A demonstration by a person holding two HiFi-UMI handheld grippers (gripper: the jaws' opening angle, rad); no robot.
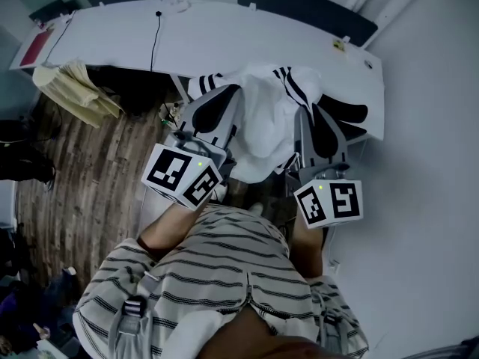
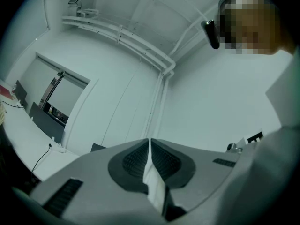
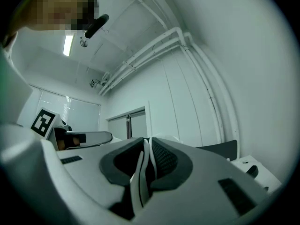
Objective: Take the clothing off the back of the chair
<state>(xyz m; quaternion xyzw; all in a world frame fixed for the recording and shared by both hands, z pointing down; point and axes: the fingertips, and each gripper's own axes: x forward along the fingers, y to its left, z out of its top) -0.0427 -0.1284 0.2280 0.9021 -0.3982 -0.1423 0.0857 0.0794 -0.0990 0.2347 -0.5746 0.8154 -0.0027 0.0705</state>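
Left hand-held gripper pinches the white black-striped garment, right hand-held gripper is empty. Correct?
No. The right hand-held gripper is not empty: the right gripper view shows its jaws shut on the white black-striped garment too. The left hand-held gripper does pinch it.

Cloth, matt plastic, wood-grain planks: surfaces noted from the head view and both gripper views.

Centre: clothing (image 1: pixel 262 126) is soft white cloth, matt and creased, with dark stripes toward 12 o'clock. Shells of the left gripper (image 2: pixel 150 146) and right gripper (image 3: pixel 147 146) are smooth matt grey plastic. Their pads (image 2: pixel 133 161) are dark, finely ribbed and rubber-like, with thin white cloth pinched between them. At 12 o'clock the desk (image 1: pixel 224 36) is smooth, white and matt. At 9 o'clock the floor (image 1: pixel 82 178) is dull wood-grain planks. At 10 o'clock the yellow cloth (image 1: pixel 75 88) is limp and rumpled. At 6 o'clock the shirt (image 1: pixel 217 268) is striped cloth.
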